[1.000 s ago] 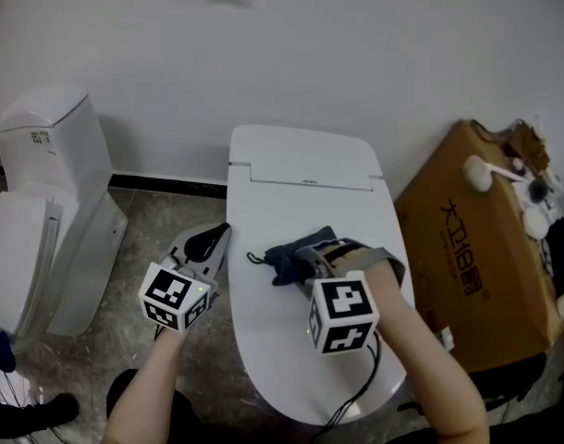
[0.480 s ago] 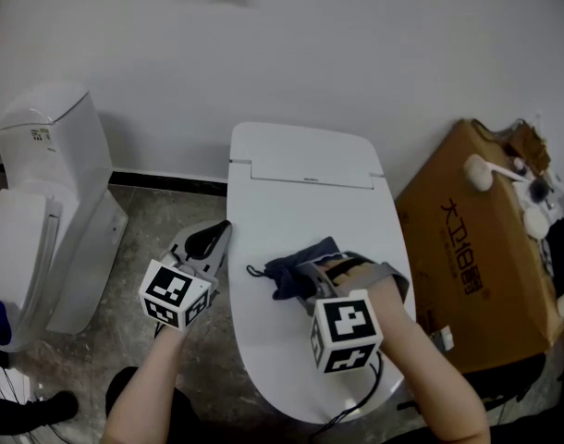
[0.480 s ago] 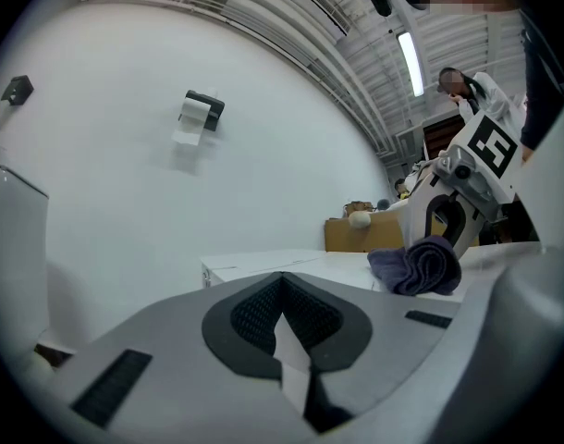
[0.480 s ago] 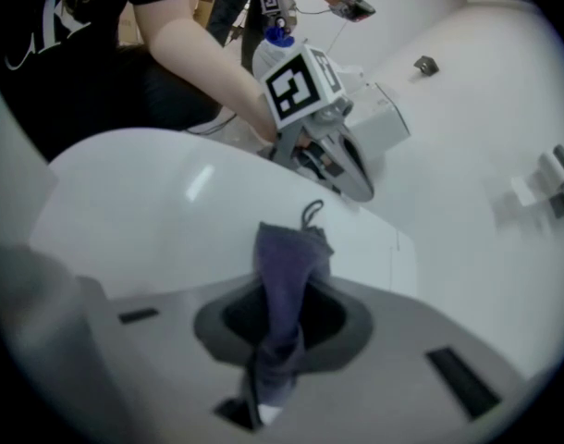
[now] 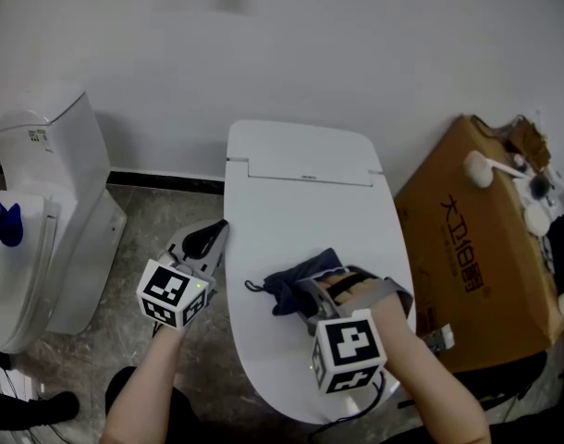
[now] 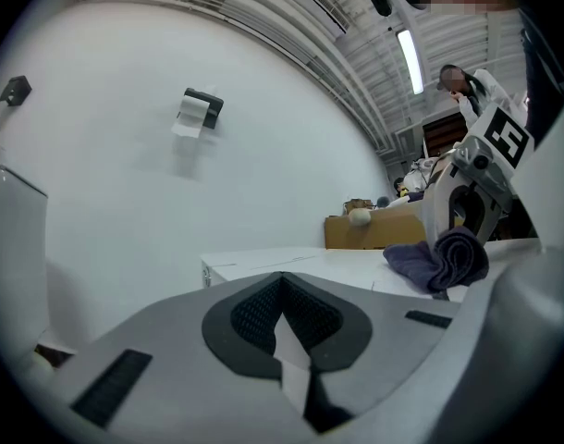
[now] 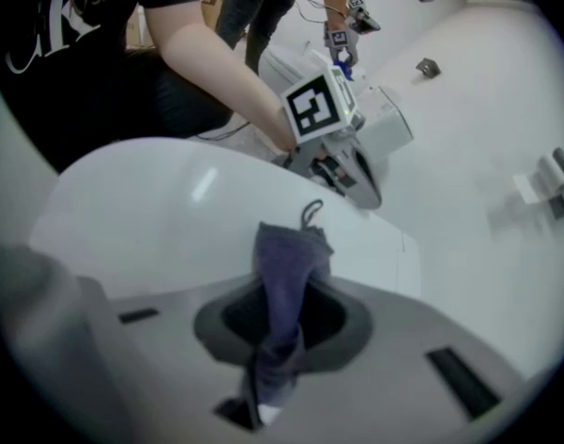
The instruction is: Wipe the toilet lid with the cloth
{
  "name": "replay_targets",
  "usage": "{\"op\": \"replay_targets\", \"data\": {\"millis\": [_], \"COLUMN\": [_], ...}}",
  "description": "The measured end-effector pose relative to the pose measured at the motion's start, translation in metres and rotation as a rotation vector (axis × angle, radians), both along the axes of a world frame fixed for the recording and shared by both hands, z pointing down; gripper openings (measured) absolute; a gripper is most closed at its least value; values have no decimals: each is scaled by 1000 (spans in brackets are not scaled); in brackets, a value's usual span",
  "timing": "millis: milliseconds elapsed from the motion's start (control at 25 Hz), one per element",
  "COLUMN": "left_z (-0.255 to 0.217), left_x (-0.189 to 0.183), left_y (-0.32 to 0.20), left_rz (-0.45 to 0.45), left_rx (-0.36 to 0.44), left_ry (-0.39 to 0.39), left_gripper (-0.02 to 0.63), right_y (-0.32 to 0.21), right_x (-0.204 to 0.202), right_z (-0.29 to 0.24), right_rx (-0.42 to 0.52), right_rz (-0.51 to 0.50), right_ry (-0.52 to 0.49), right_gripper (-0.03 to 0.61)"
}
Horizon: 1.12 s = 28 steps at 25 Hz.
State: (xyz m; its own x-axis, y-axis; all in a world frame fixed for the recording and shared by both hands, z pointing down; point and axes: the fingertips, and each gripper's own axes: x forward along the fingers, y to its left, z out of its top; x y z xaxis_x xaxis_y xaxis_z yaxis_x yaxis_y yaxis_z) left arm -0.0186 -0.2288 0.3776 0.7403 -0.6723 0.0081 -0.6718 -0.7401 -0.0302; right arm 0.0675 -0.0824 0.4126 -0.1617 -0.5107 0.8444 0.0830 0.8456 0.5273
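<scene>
A white closed toilet lid (image 5: 305,229) fills the middle of the head view. On its near half lies a dark blue cloth (image 5: 299,279), bunched, with a small loop at its left end. My right gripper (image 5: 312,295) is shut on the cloth (image 7: 284,285), which runs out between its jaws and presses on the lid (image 7: 162,220). My left gripper (image 5: 204,242) hovers just off the lid's left edge, jaws closed together on nothing. The left gripper view shows the cloth (image 6: 439,259) and the right gripper (image 6: 472,197) off to the right.
A second white toilet (image 5: 43,202) stands at the left by the wall. A brown cardboard box (image 5: 476,239) with small items on top sits right of the toilet. Stone floor (image 5: 162,220) lies between the two toilets. A person stands behind in the right gripper view.
My right gripper has dragged the cloth down the lid toward the near end. The left gripper has stayed where it was.
</scene>
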Motion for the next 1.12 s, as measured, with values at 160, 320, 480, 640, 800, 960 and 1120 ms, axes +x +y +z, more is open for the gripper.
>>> {"op": "replay_targets", "data": {"millis": [160,320,480,640,800,960,1120], "left_z": [0,3,3,2,2,2,2], "left_x": [0,0,1,1,1,0,2], "left_y": [0,-2,-4,-4,-6,-7,-7], "left_rz": [0,0,4,1,4,2,2], "left_rx": [4,-4,-4,-4,-4,-4,-5], "left_ry": [-3,-1,6,14,26,28,32], "left_gripper": [15,15,15,15,15,15,15], "right_y": [8,17,24,36,43,49,54], "right_x": [-1,-3,-5,-3,-3,-4,-4], "right_z": [-2,-5,-5,-4,-5,-7,-7], "right_rx": [6,10,6,-3,10,22,23], "right_rz": [7,7,9,18,19,11,7], "right_ry": [-16,-21,-21,-19,-21,-19,-17], "right_gripper": [63,63,63,63,63,63,63]}}
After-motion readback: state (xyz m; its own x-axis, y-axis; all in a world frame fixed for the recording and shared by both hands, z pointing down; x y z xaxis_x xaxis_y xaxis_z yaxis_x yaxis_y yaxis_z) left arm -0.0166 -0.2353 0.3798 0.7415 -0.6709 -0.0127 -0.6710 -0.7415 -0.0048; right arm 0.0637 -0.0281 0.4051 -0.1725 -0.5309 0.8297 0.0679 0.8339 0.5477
